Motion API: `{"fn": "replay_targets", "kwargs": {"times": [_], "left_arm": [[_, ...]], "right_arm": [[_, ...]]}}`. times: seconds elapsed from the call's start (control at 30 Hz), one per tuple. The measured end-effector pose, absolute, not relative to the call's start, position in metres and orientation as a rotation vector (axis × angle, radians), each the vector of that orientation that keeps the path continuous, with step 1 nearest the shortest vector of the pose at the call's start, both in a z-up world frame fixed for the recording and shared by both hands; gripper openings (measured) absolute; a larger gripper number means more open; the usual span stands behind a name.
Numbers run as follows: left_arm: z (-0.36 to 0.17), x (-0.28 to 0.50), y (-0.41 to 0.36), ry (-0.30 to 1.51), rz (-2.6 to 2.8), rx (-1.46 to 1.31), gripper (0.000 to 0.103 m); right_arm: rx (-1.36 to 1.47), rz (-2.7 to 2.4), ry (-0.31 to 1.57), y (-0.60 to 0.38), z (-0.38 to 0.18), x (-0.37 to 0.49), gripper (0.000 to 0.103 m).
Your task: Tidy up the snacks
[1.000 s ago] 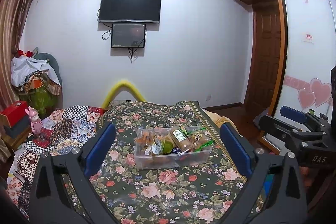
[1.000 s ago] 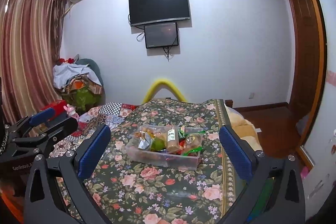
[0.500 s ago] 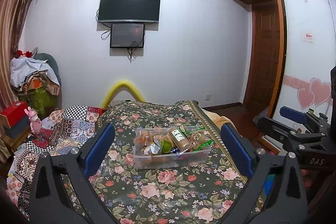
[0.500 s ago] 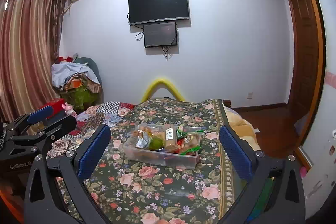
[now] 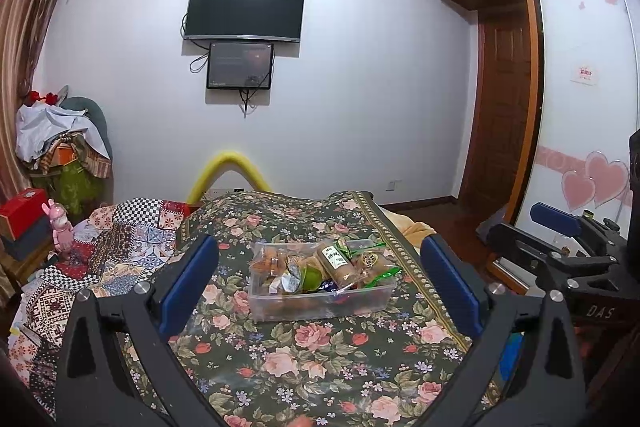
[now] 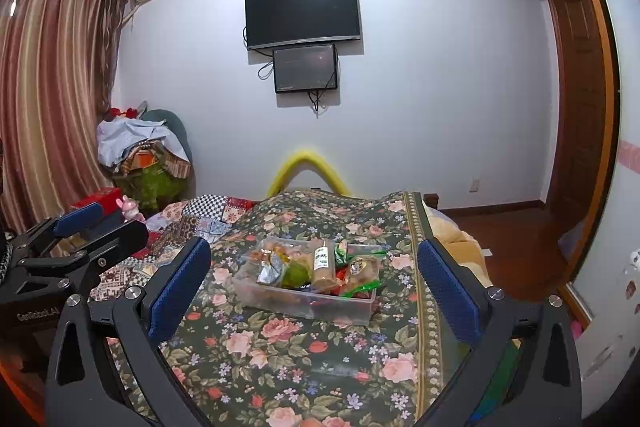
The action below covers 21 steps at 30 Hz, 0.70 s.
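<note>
A clear plastic bin (image 5: 376, 301) full of wrapped snacks sits on the floral bedspread; it also shows in the right wrist view (image 6: 352, 309). A brown biscuit roll with a white label (image 5: 338, 261) lies on top, also seen in the right wrist view (image 6: 323, 265). My left gripper (image 5: 320, 287) is open and empty, held back from the bin. My right gripper (image 6: 314, 287) is open and empty, also short of the bin. Each gripper shows at the edge of the other's view.
The floral bedspread (image 5: 320, 359) covers the bed, with a patchwork quilt (image 5: 120, 239) on its left. A yellow foam arch (image 5: 230, 173) stands at the bed's far end. A wardrobe with heart stickers (image 5: 580, 147) is on the right, a cluttered chair (image 6: 148, 159) on the left.
Both grippers have drifted slightly, so the bin sits a touch higher and more to the left in the views. Both stay open and empty.
</note>
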<state>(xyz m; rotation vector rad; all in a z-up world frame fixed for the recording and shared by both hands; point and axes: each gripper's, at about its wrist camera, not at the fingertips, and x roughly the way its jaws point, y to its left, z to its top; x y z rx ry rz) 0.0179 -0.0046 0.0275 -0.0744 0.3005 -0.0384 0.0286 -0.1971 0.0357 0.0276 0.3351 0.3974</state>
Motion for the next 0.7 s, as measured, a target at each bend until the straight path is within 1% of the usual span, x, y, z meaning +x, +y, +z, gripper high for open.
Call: {"fn": "replay_targets", "kwargs": {"times": [0.7], "left_arm": [[0.0272,0.0182,-0.0051,0.31,-0.042,-0.075,0.103]], "right_arm": [[0.027,0.399,0.334,-0.1989,0.0368,0.0329,0.103]]}}
